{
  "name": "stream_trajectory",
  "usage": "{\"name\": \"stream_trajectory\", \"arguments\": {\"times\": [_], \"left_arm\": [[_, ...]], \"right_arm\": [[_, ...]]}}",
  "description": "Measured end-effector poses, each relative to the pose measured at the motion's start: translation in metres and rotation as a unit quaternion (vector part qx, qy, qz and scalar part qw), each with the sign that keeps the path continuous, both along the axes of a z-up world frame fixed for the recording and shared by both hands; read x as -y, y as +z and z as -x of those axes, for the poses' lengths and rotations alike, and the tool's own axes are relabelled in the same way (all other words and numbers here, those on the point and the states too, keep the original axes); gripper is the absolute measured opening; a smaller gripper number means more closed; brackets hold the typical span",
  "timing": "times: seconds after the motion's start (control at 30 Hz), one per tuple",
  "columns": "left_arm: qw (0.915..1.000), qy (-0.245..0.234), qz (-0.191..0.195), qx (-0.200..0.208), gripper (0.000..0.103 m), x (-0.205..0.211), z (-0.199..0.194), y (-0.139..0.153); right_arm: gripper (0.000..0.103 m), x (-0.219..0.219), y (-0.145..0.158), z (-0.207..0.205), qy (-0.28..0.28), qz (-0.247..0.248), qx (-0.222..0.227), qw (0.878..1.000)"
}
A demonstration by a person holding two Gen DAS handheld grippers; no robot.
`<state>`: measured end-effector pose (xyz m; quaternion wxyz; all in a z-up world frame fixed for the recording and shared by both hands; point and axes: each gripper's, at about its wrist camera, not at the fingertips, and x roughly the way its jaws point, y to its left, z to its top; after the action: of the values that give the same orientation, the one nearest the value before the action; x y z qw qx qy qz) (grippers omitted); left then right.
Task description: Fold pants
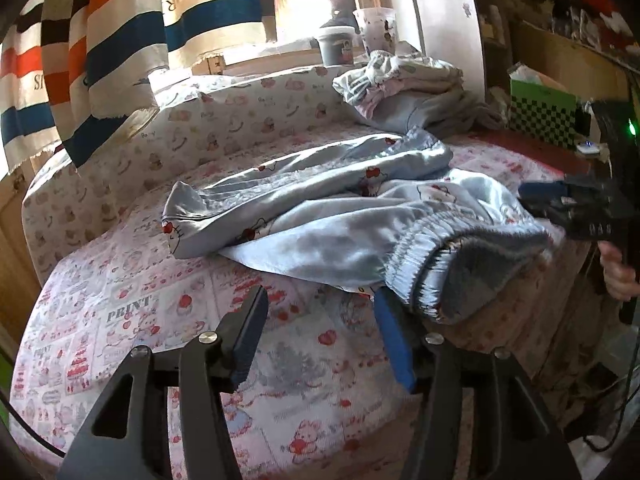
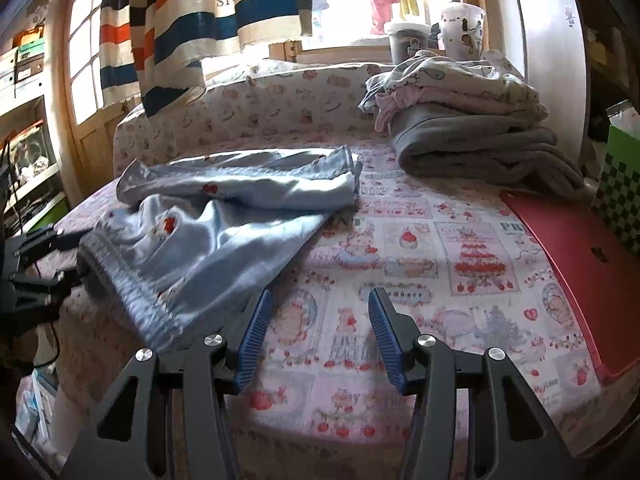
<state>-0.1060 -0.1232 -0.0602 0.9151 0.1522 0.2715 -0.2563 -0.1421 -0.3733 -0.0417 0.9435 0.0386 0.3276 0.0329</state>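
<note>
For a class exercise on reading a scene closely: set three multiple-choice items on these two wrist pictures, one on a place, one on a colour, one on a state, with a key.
1. Where does the stack of folded clothes lie?
A. At the far right of the bed, near the window
B. On the floor
C. On top of the light blue pants

2. What colour is the flat board at the bed's right edge?
A. Yellow
B. Red
C. Black

3. How does the right gripper stand?
A. Shut on the waistband
B. Shut on the board
C. Open, over the bedsheet with nothing between its fingers

Key: 1 A, the stack sits beyond the light blue pants, below the cups on the sill. 2 B, the board shows plain red beside the checkered box. 3 C, only the printed bedsheet shows between the blue pads.
</note>
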Motion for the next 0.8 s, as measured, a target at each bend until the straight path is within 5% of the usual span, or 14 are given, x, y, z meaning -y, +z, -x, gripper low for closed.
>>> {"name": "stream_trajectory", "arguments": {"times": [0.43, 0.7, 0.8], "left_arm": [[0.9986, -0.017, 0.036, -0.036, 0.060, -0.021, 0.033, 0.003], [0.9898, -0.033, 0.103, -0.093, 0.060, 0.000, 0.019, -0.007], [0.9888, -0.008, 0.113, -0.097, 0.028, 0.006, 0.005, -0.006]], "right_arm": [[0.052, -0.029, -0.002, 0.019, 0.063, -0.015, 0.004, 0.998], [0.052, -0.029, 0.000, 0.012, 0.050, -0.044, 0.011, 0.998], [0.052, -0.030, 0.002, 0.016, 0.047, -0.042, 0.013, 0.998]]}}
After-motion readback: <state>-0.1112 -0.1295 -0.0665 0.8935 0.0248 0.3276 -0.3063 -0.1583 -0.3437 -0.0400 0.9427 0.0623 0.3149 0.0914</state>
